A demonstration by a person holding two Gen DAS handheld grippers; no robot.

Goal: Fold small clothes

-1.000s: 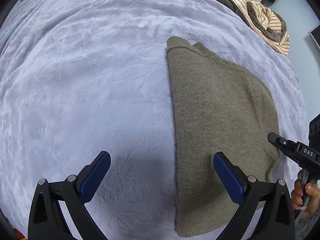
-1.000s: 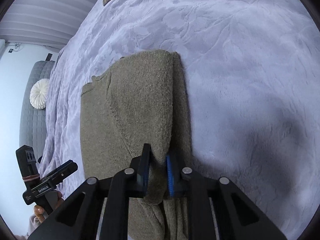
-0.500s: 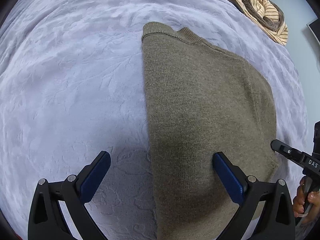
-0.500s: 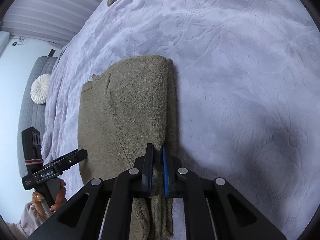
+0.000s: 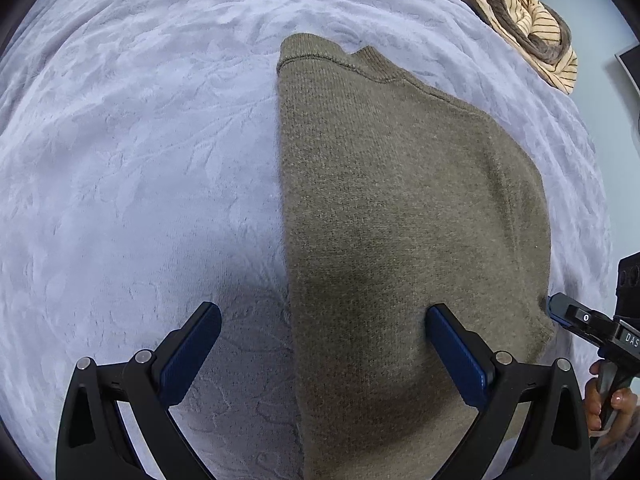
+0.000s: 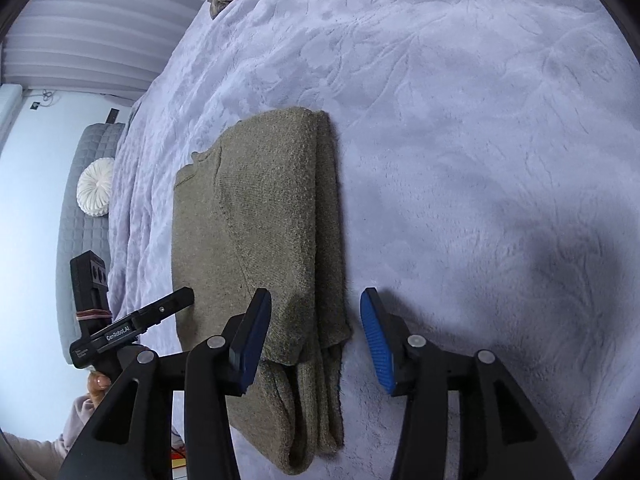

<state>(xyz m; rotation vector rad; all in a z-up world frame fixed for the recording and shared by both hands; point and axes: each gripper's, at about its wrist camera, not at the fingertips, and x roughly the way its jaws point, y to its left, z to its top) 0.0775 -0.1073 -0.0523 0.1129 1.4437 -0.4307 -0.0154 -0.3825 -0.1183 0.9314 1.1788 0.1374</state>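
Your left gripper [image 5: 324, 344] gapes wide and empty over the sweater's [image 5: 400, 220] left edge. Your right gripper [image 6: 316, 332] is also wide, grasping nothing, straddling the folded sweater's [image 6: 260, 232] edge at 6 o'clock on the blanket [image 6: 460, 120].

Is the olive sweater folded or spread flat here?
Folded: the olive sweater shows stacked layers along its right edge, with a sleeve tucked underneath, on the lavender bedspread.

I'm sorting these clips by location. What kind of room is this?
Most likely a bedroom. The olive sweater lies on a wide lavender plush blanket like a bedspread, a grey quilted headboard with a white round cushion stands beyond it, and more clothes are piled nearby.
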